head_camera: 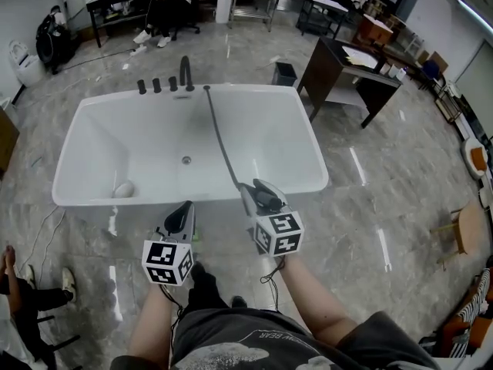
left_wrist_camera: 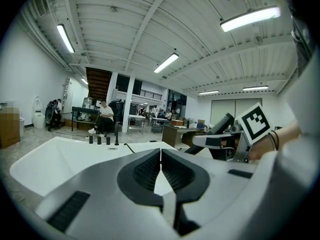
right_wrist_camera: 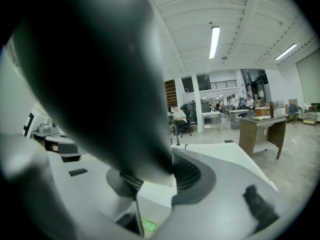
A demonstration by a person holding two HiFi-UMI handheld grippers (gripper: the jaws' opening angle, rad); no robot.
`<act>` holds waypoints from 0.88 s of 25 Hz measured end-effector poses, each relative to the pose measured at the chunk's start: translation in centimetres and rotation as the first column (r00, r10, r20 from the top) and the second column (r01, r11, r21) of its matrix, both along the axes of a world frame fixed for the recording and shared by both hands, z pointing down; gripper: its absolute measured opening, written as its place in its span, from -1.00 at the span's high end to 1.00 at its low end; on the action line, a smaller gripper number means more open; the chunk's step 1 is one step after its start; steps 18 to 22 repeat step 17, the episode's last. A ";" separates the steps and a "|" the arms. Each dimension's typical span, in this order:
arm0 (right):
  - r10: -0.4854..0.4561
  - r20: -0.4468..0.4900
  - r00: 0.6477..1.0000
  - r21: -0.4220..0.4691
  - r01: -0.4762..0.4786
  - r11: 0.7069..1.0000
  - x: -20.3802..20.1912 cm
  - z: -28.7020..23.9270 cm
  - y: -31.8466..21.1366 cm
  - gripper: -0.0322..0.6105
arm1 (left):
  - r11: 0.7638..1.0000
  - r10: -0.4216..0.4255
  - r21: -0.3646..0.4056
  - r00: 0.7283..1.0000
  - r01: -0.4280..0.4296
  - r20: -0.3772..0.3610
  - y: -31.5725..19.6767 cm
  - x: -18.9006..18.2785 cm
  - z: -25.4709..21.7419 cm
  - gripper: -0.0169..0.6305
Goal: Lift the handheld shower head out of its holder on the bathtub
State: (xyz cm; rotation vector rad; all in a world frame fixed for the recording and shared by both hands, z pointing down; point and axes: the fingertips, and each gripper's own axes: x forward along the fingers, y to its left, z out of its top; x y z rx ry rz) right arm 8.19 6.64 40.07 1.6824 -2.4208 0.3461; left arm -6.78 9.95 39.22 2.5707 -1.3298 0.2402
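right hand-held gripper (head_camera: 259,193), apparently clamped on shower head (right_wrist_camera: 100,84)

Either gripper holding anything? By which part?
Right gripper clamps the shower head on its dark body, hose attached; exact part unclear. Left gripper shut, empty.
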 end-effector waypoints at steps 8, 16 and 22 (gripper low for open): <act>-0.012 -0.009 1.000 -0.003 0.012 1.000 -0.4 0.4 -0.4 0.49 | 1.000 -0.005 0.007 1.000 0.005 0.006 -0.7 -0.3 -0.2 0.90; -0.022 -0.016 1.000 0.001 0.022 1.000 -0.7 0.1 -0.5 0.49 | 1.000 -0.005 0.012 1.000 0.005 0.011 -0.9 -0.5 -0.5 0.90; -0.023 -0.017 1.000 0.002 0.023 1.000 -0.7 0.1 -0.5 0.48 | 1.000 -0.005 0.012 1.000 0.005 0.012 -0.8 -0.5 -0.6 0.90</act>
